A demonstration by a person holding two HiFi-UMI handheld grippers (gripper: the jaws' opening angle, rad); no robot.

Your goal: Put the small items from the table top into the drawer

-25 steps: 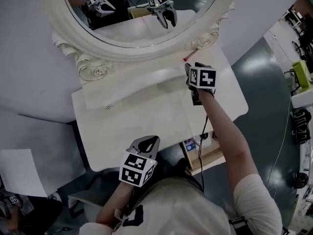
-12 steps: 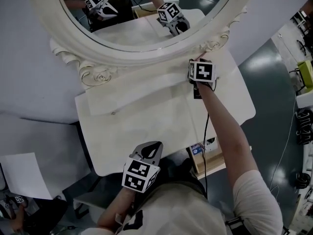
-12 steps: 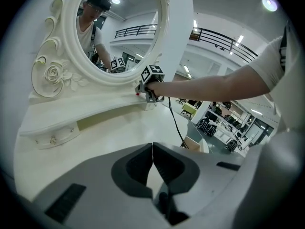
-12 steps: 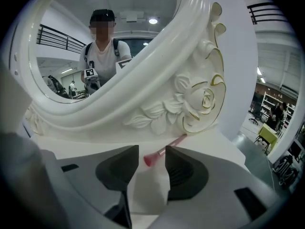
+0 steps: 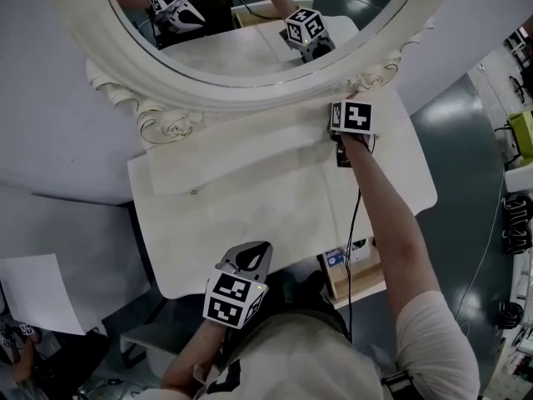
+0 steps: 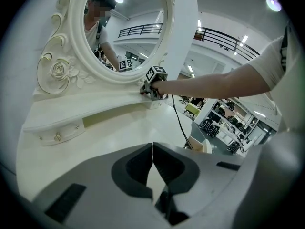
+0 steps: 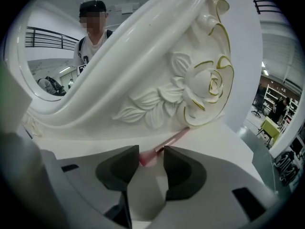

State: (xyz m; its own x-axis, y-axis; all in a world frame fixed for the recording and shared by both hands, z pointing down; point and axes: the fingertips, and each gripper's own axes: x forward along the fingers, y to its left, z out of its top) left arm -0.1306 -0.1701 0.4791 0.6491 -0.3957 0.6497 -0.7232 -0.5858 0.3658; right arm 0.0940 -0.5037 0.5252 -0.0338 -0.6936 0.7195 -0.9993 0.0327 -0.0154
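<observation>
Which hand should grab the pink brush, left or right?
Right. The right tongs are open with the brush between them, under the mirror frame. The left tongs are shut, far back at the table's front edge.

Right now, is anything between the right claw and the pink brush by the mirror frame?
Nothing visible. The pink brush has its head between the open jaws of the right claw; only the mirror frame's carved rose sits close behind, over the handle's far end.
</observation>
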